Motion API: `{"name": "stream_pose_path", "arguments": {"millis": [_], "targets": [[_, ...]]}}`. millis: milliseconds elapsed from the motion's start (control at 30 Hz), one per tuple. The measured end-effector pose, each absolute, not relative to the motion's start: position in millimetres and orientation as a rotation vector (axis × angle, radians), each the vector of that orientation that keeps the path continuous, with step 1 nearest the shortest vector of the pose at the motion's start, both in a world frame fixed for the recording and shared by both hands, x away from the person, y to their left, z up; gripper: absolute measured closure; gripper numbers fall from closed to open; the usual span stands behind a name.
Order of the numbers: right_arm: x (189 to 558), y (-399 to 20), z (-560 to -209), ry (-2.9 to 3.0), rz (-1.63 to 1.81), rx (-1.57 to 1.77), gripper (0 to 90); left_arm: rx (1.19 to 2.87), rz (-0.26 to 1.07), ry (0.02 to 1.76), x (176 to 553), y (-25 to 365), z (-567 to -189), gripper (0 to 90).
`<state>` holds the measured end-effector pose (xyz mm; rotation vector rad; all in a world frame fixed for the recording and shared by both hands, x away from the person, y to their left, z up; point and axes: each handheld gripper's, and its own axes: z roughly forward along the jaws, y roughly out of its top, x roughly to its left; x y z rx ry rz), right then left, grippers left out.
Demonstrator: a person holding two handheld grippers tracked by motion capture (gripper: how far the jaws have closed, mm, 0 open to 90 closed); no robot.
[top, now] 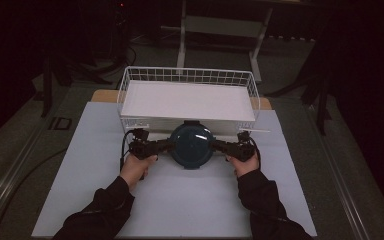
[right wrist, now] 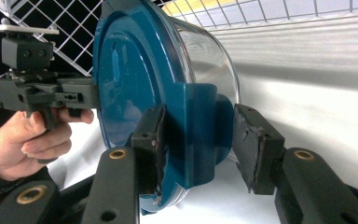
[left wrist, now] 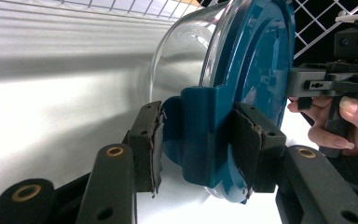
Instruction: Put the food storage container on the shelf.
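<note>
A round clear container with a dark teal lid (top: pixel 191 145) is held between my two grippers, just in front of the wire basket. The left gripper (top: pixel 170 146) is shut on the lid's left side tab (left wrist: pixel 200 135), pads pressing both faces. On the opposite side, the right gripper (top: pixel 214 145) is shut on the other tab (right wrist: pixel 198 130). In the left gripper view (left wrist: pixel 198 144) the clear bowl (left wrist: pixel 182 51) shows behind the lid. The right gripper view (right wrist: pixel 198 144) shows the lid (right wrist: pixel 130 70) edge-on. I cannot tell whether the base touches the table.
A white wire basket (top: pixel 190 74) with a white floor stands straight behind the container. White sheet (top: pixel 180 200) covers the table in front. A person's hands and dark sleeves come in from the near edge. The surroundings are dark, with a stand's legs (top: pixel 182 45) behind.
</note>
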<state>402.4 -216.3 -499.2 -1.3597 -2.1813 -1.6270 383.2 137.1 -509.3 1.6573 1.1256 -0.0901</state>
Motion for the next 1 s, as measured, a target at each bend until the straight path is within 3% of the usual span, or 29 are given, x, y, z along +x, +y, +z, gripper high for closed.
{"name": "stream_pose_path", "arguments": {"millis": [300, 367, 600, 700, 933, 1000], "targets": [[403.7, -210.1, -496.3, -2.270, -1.615, -1.414, 55.1, 1.595, -0.131, 1.162, 388.9, 138.3, -517.4, 52.3], [404.0, -209.2, -497.6, -2.276, -1.622, -1.432, 53.8, 1.600, -0.053, 1.140, 386.6, 136.4, -518.1, 49.8], [405.3, -206.6, -498.9, -2.273, -1.654, -1.483, 49.7, 1.554, -0.011, 1.152, 388.8, 135.7, -520.0, 47.1], [408.6, -206.2, -498.8, -2.282, -1.657, -1.494, 48.0, 1.543, -0.003, 1.171, 390.8, 135.4, -521.2, 41.3], [409.7, -201.9, -494.8, -2.308, -1.641, -1.531, 48.8, 1.555, 0.060, 1.184, 391.0, 131.8, -516.9, 41.0], [405.1, -199.3, -492.1, -2.327, -1.620, -1.549, 48.1, 1.569, 0.066, 1.183, 389.5, 132.4, -516.3, 36.7]]}}
